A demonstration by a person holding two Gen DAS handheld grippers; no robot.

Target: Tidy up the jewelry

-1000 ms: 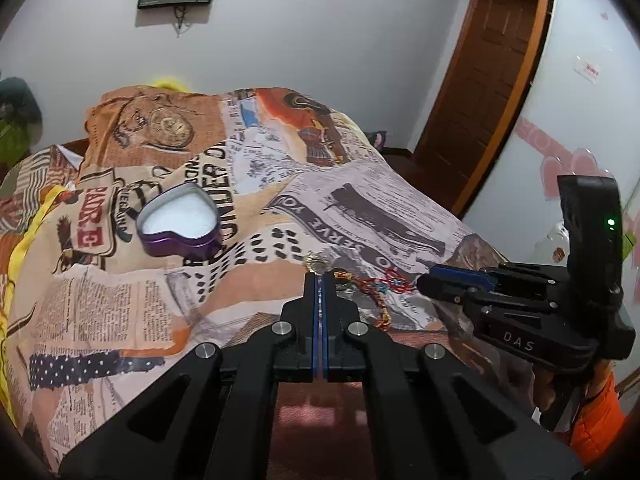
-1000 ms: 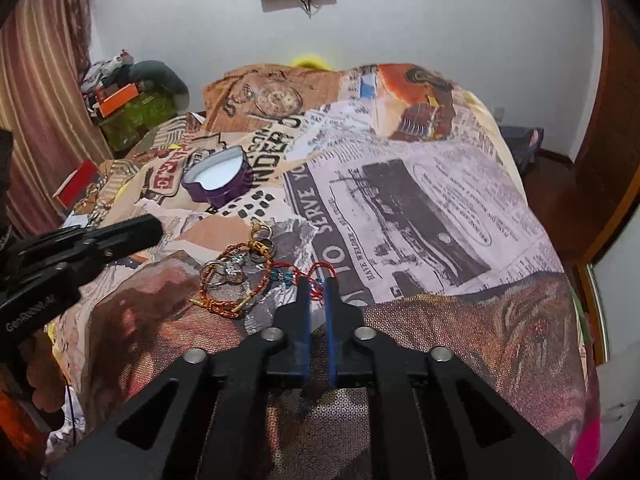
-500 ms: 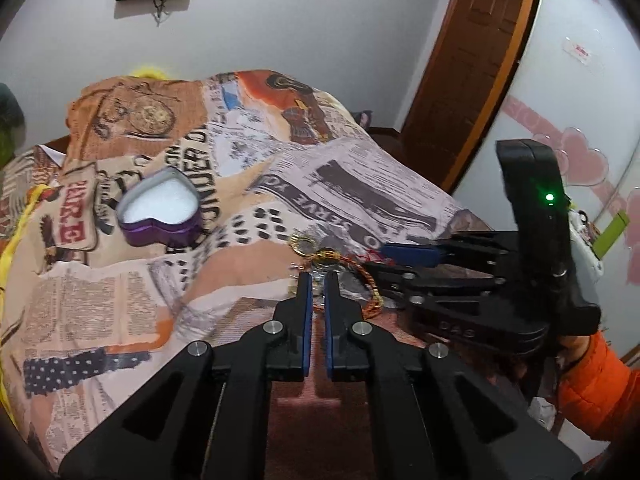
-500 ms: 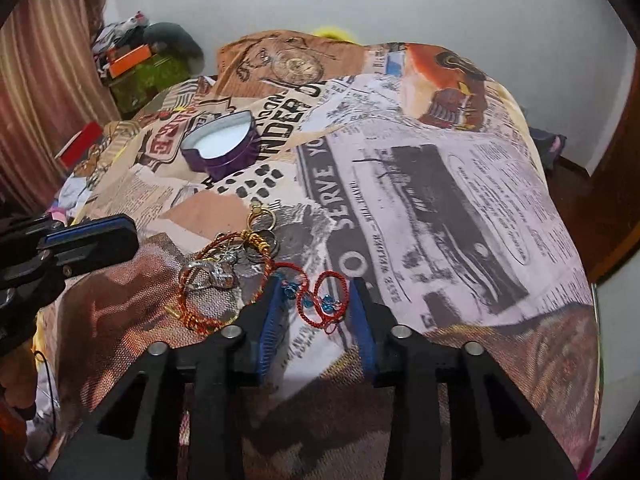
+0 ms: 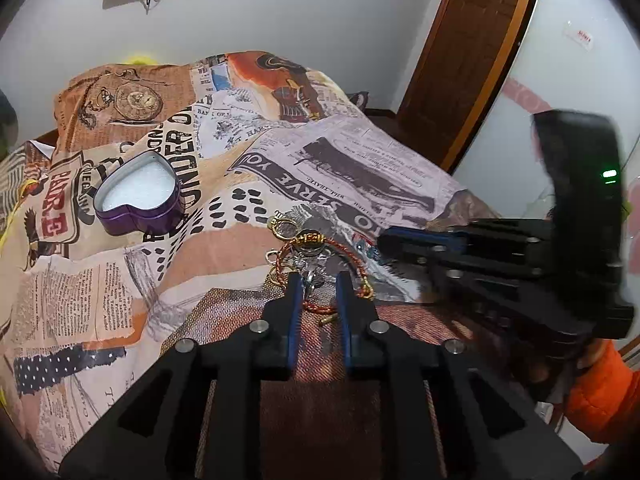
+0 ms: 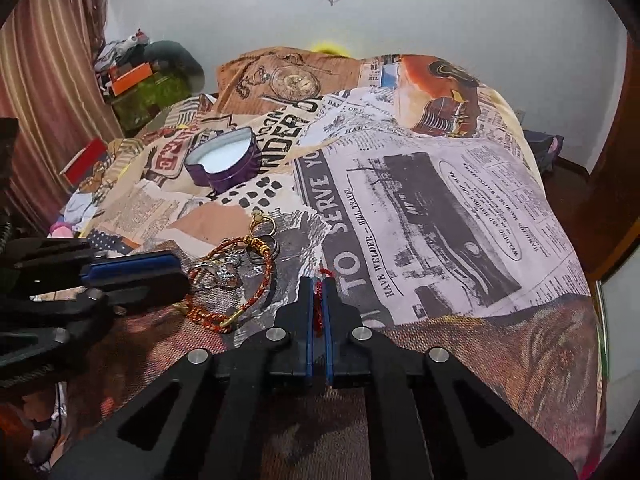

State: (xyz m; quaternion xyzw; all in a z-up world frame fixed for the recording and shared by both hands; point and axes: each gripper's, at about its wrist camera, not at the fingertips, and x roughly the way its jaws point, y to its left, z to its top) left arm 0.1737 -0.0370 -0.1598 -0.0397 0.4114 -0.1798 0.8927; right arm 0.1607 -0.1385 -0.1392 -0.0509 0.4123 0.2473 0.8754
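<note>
A pile of jewelry lies on the printed bedcover: gold rings (image 5: 284, 226) (image 6: 262, 222), silver rings (image 6: 224, 274) and a braided red-gold bracelet (image 5: 320, 307) (image 6: 256, 288). My left gripper (image 5: 319, 284) (image 6: 176, 268) reaches into the pile. Its jaws are opening and stand either side of the braided bracelet and a silver charm without pressing on them. To the right of the pile, my right gripper (image 6: 318, 284) (image 5: 386, 240) is shut on a thin red cord bracelet (image 6: 318, 304). An open purple heart-shaped tin (image 5: 140, 222) (image 6: 236, 174) with a white lining sits further back on the left.
The bedcover (image 6: 440, 200) slopes away on all sides. A wooden door (image 5: 460, 60) is at the right. A striped curtain (image 6: 44, 60) and piled clutter (image 6: 136, 76) are at the far left. An orange sleeve (image 5: 600, 392) shows behind the right gripper.
My left gripper has dropped forward into the jewelry pile and its shut jaws have parted around the braided bracelet. My right gripper opened over the red cord bracelet, then shut on it.
</note>
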